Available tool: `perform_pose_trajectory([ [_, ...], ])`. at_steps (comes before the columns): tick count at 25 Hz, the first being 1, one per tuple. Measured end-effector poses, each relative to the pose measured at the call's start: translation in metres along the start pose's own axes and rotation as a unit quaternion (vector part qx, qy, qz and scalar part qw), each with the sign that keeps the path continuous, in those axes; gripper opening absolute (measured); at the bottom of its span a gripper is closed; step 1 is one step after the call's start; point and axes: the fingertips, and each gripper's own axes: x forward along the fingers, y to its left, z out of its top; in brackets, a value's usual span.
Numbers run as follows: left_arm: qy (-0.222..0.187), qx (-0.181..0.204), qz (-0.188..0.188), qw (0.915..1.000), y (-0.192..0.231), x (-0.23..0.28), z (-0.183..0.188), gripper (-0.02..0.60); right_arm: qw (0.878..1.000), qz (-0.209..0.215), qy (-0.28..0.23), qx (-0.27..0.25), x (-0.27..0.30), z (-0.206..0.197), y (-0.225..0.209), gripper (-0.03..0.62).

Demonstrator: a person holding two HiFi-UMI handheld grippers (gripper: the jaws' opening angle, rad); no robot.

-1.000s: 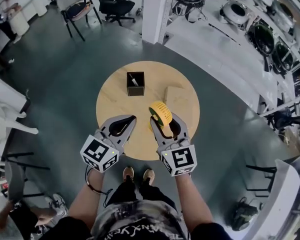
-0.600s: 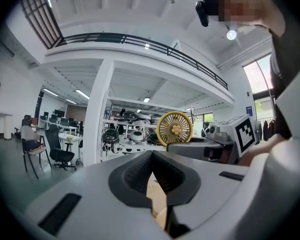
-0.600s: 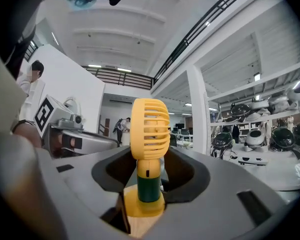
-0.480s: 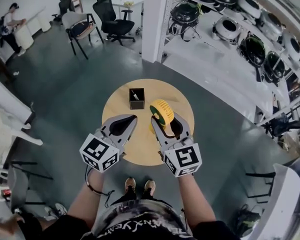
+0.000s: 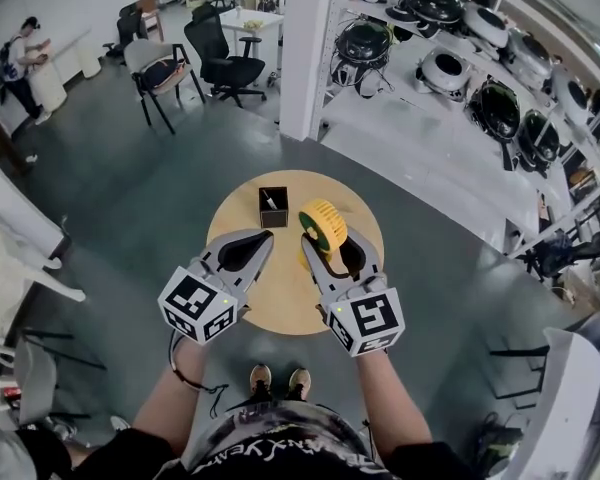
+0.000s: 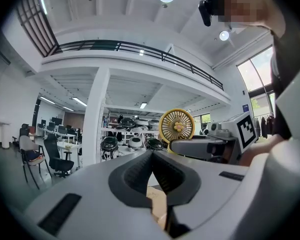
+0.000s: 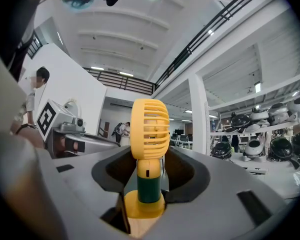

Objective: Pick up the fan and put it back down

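Right gripper (image 7: 147, 184) first: two fingers (image 7: 190, 176) closed part-way, pinching the dark green neck of one fan (image 7: 149, 129) just above its round yellow base. Left gripper (image 6: 152, 156) next: two fingers (image 6: 132, 176) brought together tip to tip, with nothing between them.

Counted in all: two grippers, one fan, one open black box (image 5: 272, 206), one round wooden surface (image 5: 280, 308).

Fan upright, long axis vertical, yellow caged head on top and base at the bottom. Round grille turned squarely toward the left gripper, seen nearly edge-on from the right gripper view. Held over the middle of the surface, just right of the black box in the head view.

Both grippers side by side, level, pointing away from the person. Farther out: grey floor (image 5: 130, 198), a white pillar (image 5: 305, 48), shelves (image 5: 460, 58) at the right.
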Motion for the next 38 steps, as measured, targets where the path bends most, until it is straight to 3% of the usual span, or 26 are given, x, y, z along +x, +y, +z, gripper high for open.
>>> perform_pose_trajectory([
  [38,0.001,-0.008,-0.005,1.0000,0.007,0.003,-0.027,0.017,1.000,-0.001,0.004,0.013,0.011,-0.026,0.001,0.177],
])
